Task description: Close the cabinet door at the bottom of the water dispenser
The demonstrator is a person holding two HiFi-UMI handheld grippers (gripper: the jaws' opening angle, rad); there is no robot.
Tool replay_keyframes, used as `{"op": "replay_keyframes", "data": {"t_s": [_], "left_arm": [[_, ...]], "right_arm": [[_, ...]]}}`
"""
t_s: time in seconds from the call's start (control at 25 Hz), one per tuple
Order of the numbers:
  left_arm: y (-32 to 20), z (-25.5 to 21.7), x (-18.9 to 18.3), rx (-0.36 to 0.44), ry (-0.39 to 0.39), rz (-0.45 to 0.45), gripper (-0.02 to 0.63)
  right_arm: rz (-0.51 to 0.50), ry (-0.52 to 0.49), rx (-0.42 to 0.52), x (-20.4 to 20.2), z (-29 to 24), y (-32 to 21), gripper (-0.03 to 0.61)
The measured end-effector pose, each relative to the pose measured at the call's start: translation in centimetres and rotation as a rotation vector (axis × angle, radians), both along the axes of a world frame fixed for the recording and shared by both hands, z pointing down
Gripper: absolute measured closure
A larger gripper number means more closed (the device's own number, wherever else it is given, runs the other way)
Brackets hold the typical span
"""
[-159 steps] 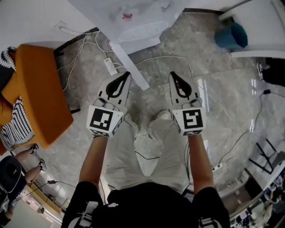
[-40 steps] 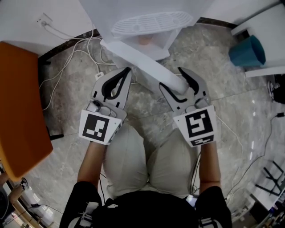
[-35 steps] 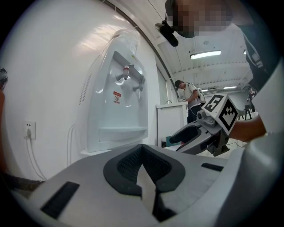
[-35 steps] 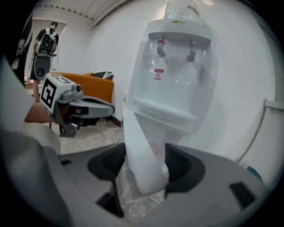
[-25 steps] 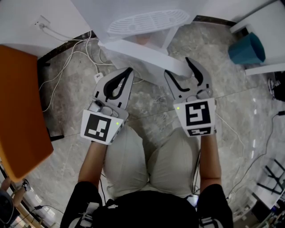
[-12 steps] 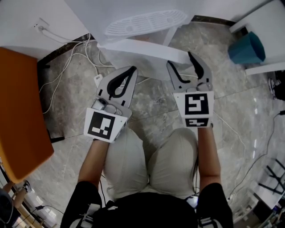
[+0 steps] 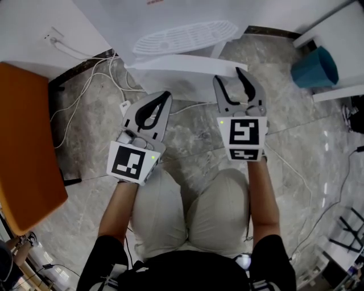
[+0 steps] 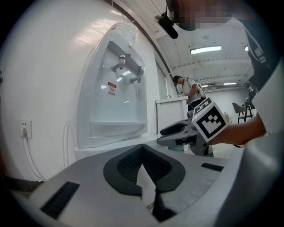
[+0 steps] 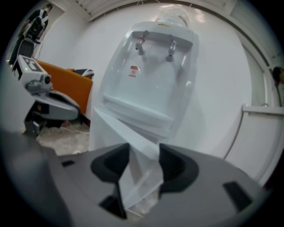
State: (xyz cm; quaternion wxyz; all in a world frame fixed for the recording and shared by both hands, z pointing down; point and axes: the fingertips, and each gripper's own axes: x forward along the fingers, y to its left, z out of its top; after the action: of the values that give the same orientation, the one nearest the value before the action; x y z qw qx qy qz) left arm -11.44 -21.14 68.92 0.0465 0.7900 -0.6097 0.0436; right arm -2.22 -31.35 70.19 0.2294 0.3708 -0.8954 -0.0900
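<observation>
My right hand-held gripper (image 7: 231, 78) has its jaws apart and they have just been closing. The free edge of the cabinet door (image 7: 182, 63) stands between them (I cannot tell whether either pad touches it). The right gripper view shows the same: the white door's upright edge comes towards me through the gap between the 2 dark pads.

The door hangs at the bottom of the water dispenser (image 7: 142, 17), partly open. From above it shows as a white slab running across under the drip grille (image 7: 185, 35), hinged at the left and ending at my right hand-held gripper.

My left hand-held gripper (image 7: 164, 96) has its jaws together with nothing in them. It hangs over the grey stone floor (image 7: 193, 133), in front of the door and just apart from it. In its own view the dispenser's 2 taps sit above the recessed tray.

White cables (image 7: 85, 91) trail over the floor at the left, below a wall socket (image 7: 54, 34). An orange padded seat (image 7: 25, 142) stands further left, and a teal bin (image 7: 315, 65) at the far right. My knees (image 7: 187, 210) in pale trousers show below both hand-held grippers.
</observation>
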Motion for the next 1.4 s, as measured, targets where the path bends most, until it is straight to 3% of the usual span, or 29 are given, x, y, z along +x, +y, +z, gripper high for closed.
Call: {"op": "replay_keyframes", "data": {"t_s": [0.76, 1.4], "left_arm": [[-2.1, -0.1, -0.3, -0.018, -0.046, -0.007, 0.603], [-2.2, 0.6, -0.5, -0.025, -0.033, -0.014, 0.603]], "right_arm": [[0.082, -0.072, 0.023, -0.5, 0.1, -2.8, 0.356], [0.144, -0.177, -0.065, -1.0, 1.1, -5.5, 0.400]]}}
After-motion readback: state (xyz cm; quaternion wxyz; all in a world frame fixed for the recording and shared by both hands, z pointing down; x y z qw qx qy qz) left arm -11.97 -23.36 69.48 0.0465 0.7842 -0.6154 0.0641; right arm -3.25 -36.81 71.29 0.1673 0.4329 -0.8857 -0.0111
